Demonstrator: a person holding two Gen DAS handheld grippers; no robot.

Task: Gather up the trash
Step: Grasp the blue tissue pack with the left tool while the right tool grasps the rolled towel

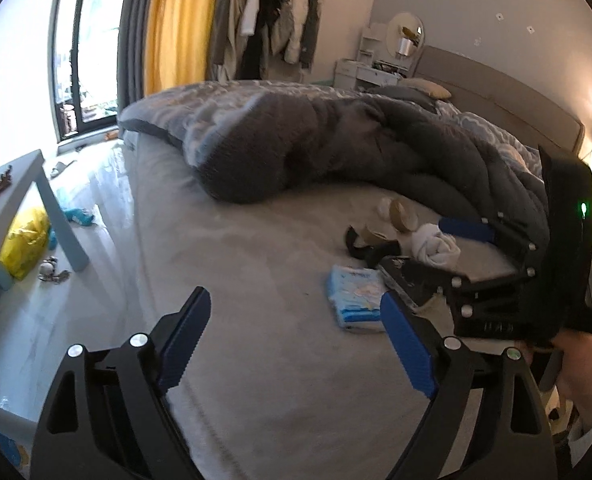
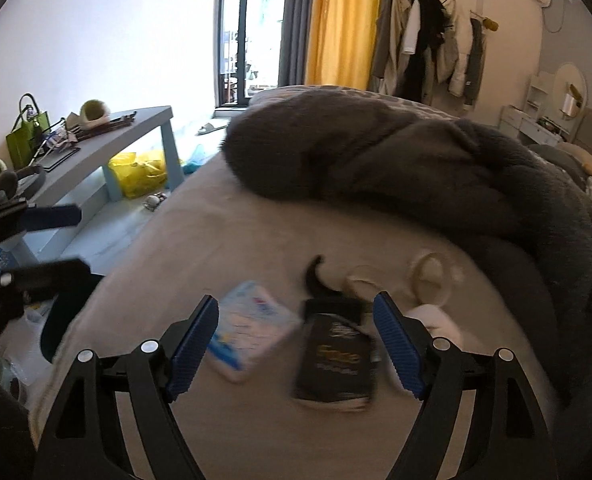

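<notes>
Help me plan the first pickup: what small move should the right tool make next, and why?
Probably ease the right tool down onto the black packet. Its jaws stand open and empty, and the packet lies flat on the bed between them, nearer than the blue pack or the tape rolls.

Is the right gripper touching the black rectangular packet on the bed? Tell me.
Apart. The right wrist view shows the right gripper open, the black packet lying on the sheet between its fingers with gaps on both sides.
</notes>
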